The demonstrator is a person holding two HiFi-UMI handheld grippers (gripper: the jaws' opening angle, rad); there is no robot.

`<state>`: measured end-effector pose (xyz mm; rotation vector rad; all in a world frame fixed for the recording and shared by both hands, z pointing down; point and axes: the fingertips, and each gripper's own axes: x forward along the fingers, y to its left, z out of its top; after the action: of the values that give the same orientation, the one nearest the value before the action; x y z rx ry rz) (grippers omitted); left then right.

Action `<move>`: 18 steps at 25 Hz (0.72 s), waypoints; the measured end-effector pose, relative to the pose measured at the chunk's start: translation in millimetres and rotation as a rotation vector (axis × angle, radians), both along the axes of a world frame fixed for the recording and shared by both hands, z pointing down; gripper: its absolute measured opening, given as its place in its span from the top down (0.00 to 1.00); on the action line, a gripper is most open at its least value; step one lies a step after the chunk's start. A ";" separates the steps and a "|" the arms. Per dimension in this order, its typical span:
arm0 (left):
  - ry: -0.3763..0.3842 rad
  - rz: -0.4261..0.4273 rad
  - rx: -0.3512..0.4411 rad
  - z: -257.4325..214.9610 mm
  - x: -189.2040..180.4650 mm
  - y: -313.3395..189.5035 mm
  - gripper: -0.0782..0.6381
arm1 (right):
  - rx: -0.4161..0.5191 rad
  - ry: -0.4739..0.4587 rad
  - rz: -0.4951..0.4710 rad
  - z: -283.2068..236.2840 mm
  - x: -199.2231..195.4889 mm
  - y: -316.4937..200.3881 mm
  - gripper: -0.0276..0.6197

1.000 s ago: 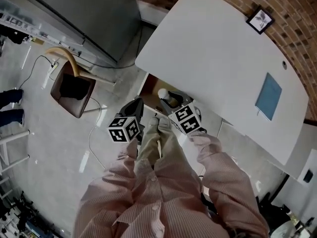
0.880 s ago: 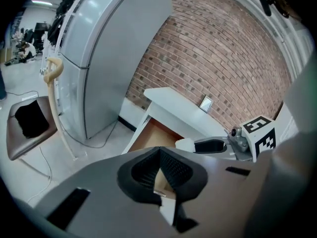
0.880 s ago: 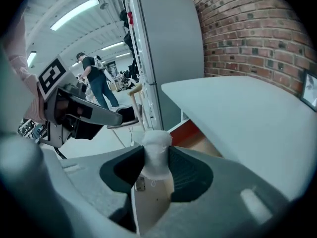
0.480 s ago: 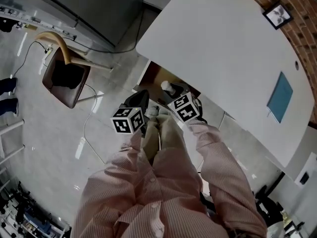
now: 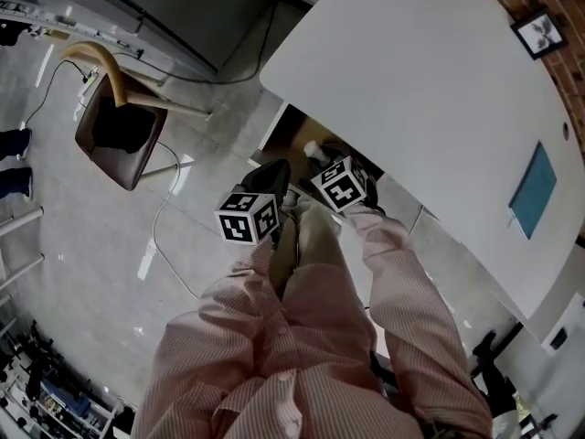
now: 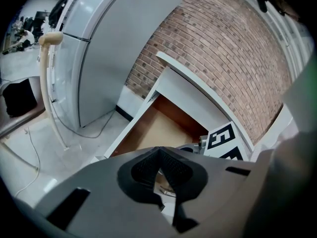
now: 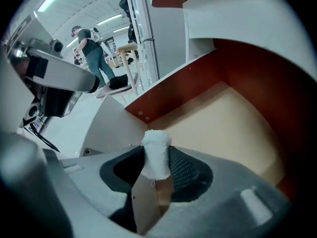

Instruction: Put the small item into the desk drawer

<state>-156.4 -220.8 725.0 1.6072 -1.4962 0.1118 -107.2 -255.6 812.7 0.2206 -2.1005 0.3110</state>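
The small item [image 7: 156, 153] is a white cloth-like roll, and my right gripper [image 7: 157, 171] is shut on it. It hangs over the open desk drawer [image 7: 233, 128], which has a tan floor and red-brown walls. In the head view the white item [image 5: 313, 148] shows at the drawer mouth under the white desk [image 5: 430, 90], just ahead of the right gripper [image 5: 327, 165]. My left gripper [image 5: 271, 177] is beside it, left of the drawer [image 5: 289, 133]. Its jaws [image 6: 159, 168] stand together with nothing between them, pointing at the drawer [image 6: 148, 130].
A chair [image 5: 117, 135] with a brown seat stands on the floor to the left, with a cable [image 5: 163, 236] trailing near it. On the desk lie a blue-grey pad [image 5: 533, 190] and a framed picture [image 5: 539, 33]. A brick wall [image 6: 218, 48] is behind the desk.
Both grippers have moved forward toward the drawer. The white item now sits closer under the desk edge. The grip on it has not changed.
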 end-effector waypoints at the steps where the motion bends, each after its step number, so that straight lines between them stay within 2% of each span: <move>1: 0.000 0.004 0.001 1.1 1.1 -0.8 0.89 | -0.002 0.013 -0.001 5.3 0.3 -0.5 0.72; 12: -0.007 0.018 0.000 9.9 -3.1 -3.6 0.89 | -0.023 0.147 0.019 51.5 10.0 -2.1 0.72; 18: -0.007 0.001 -0.005 12.7 -7.3 -1.2 0.89 | -0.015 0.189 0.013 58.5 13.4 2.7 0.72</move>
<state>-163.7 -222.0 737.7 1.6052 -1.4990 0.1224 -93.8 -252.9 871.2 0.2448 -1.9107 0.3014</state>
